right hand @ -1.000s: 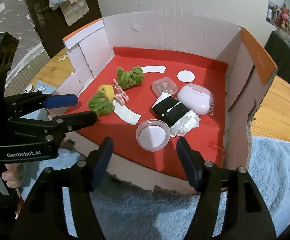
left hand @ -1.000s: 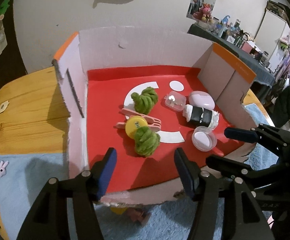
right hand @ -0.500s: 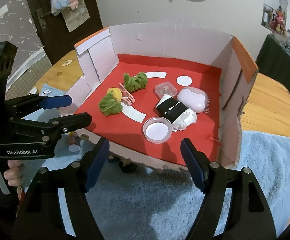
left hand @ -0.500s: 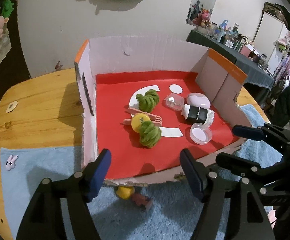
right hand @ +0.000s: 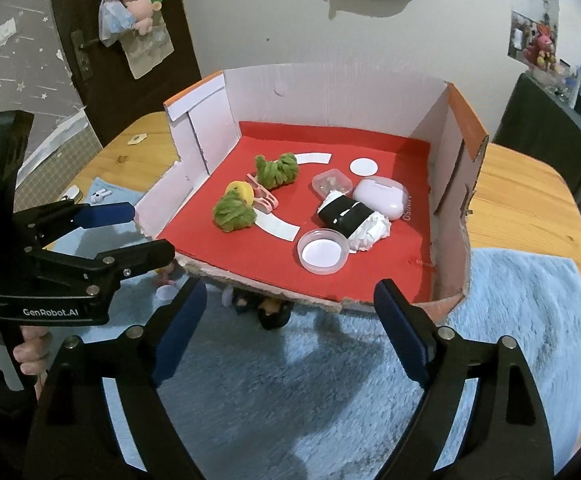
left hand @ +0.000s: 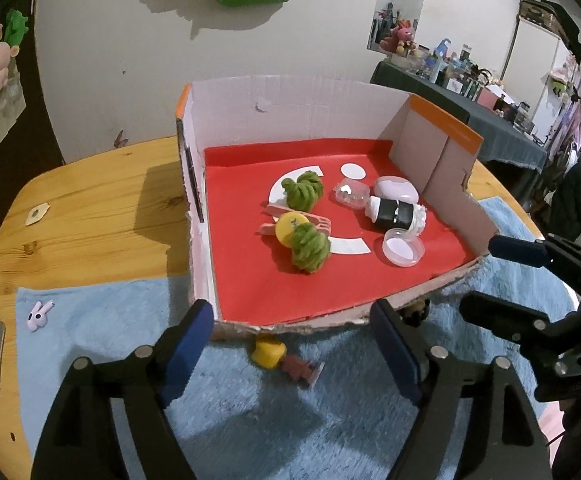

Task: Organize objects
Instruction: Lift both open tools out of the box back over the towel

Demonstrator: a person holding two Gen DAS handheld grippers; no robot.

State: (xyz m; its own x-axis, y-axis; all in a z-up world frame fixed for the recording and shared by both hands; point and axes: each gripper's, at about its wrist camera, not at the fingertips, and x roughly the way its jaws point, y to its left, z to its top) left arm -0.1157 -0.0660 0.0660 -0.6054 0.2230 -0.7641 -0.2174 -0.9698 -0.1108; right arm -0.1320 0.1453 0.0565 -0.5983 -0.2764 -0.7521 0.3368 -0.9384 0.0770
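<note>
A wooden table (left hand: 90, 208) covered in front by a blue fleece mat (right hand: 510, 320) is carrying a cut-down cardboard box (left hand: 290, 108) with a red floor, inside which two green yarn bundles (left hand: 309, 247), a yellow cap (left hand: 288, 227), a pink clip (left hand: 276, 212), a black-and-white wrapped roll (left hand: 395, 213), a lilac case (right hand: 380, 197) and a clear round lid (left hand: 403, 246) are lying. The left gripper (left hand: 292, 350) and right gripper (right hand: 290, 332) are both hovering released and empty over the mat, just outside the box's torn front edge, where a small yellow piece (left hand: 267, 353) and a brown piece (left hand: 299, 367) are lying half under that edge. Reaching for these strays is risking a finger catching the low ragged lip and shoving the box, whereas the mat nearer the grippers is offering open room and the tall side and rear walls are closing off approach from elsewhere.
</note>
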